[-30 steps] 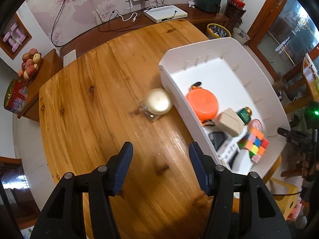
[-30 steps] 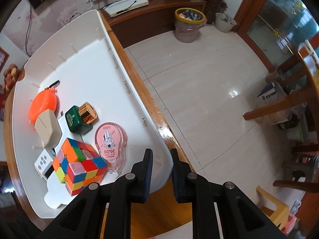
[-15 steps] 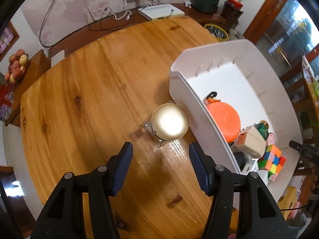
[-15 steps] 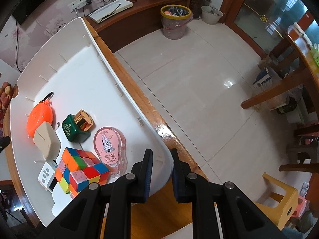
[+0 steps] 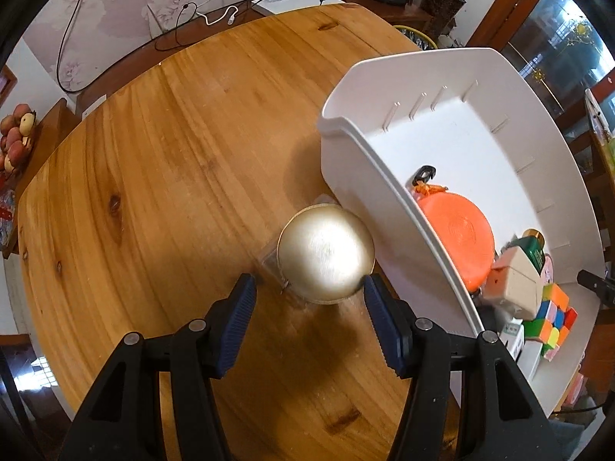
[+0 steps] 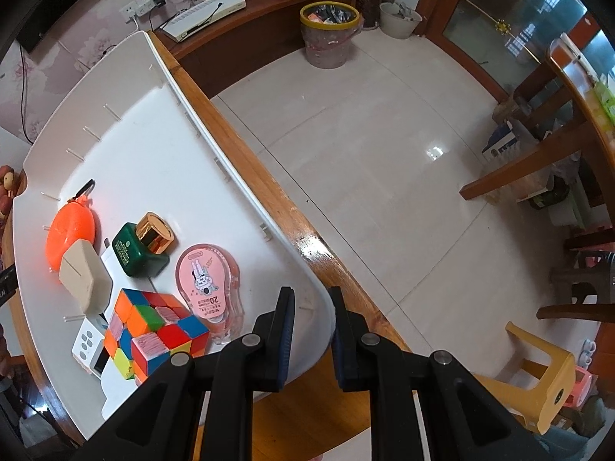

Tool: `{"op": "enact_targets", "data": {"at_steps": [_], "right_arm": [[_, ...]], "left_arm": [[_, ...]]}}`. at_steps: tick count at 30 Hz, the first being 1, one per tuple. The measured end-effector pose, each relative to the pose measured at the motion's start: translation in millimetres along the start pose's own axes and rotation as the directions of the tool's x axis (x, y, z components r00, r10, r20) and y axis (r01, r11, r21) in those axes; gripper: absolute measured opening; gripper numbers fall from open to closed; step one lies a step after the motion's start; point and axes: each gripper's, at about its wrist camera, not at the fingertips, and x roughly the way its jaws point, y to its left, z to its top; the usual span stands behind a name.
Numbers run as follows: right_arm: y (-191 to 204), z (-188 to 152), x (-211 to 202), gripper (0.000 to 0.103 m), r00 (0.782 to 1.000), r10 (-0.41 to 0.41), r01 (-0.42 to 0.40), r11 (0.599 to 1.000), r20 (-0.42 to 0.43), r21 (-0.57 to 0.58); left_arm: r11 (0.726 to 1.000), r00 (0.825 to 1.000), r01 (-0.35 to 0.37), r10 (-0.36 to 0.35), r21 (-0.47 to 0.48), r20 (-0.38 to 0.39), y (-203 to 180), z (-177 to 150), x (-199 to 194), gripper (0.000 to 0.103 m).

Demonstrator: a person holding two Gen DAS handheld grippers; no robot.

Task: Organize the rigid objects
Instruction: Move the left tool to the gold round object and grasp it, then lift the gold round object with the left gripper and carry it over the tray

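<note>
A clear jar with a round gold lid stands on the wooden table beside the white bin. My left gripper is open, its blue pads just short of the jar on either side. My right gripper is shut on the white bin's near wall. Inside the bin lie an orange round case, a green bottle with a gold cap, a beige block, a colour cube, a pink tape dispenser and a white remote.
The bin sits at the table's right edge, above a tiled floor. A yellow-rimmed waste bucket, a yellow stool and wooden chairs stand on the floor. Cables and a white box lie on the sideboard behind the table.
My left gripper has moved forward and down toward the gold-lidded jar, which now sits between the fingertips. The right gripper keeps its hold on the bin wall.
</note>
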Motion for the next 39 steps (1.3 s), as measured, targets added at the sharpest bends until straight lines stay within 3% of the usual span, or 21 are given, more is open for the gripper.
{"op": "enact_targets", "data": {"at_steps": [20, 28, 39], "right_arm": [[6.7, 4.4, 2.9, 0.018, 1.000, -0.003, 0.002, 1.000, -0.021, -0.020], [7.5, 6.2, 3.0, 0.019, 0.999, 0.009, -0.011, 0.998, -0.032, -0.058], [10.2, 13.6, 4.7, 0.019, 0.997, 0.050, -0.059, 0.986, -0.057, -0.159]], "left_arm": [[1.000, 0.999, 0.028, -0.029, 0.013, 0.024, -1.7, 15.2, 8.4, 0.059], [1.000, 1.000, -0.008, 0.007, 0.008, 0.020, -7.0, 10.2, 5.8, 0.059], [0.996, 0.998, -0.042, 0.046, -0.080, 0.052, -12.8, -6.7, -23.0, 0.059]]}}
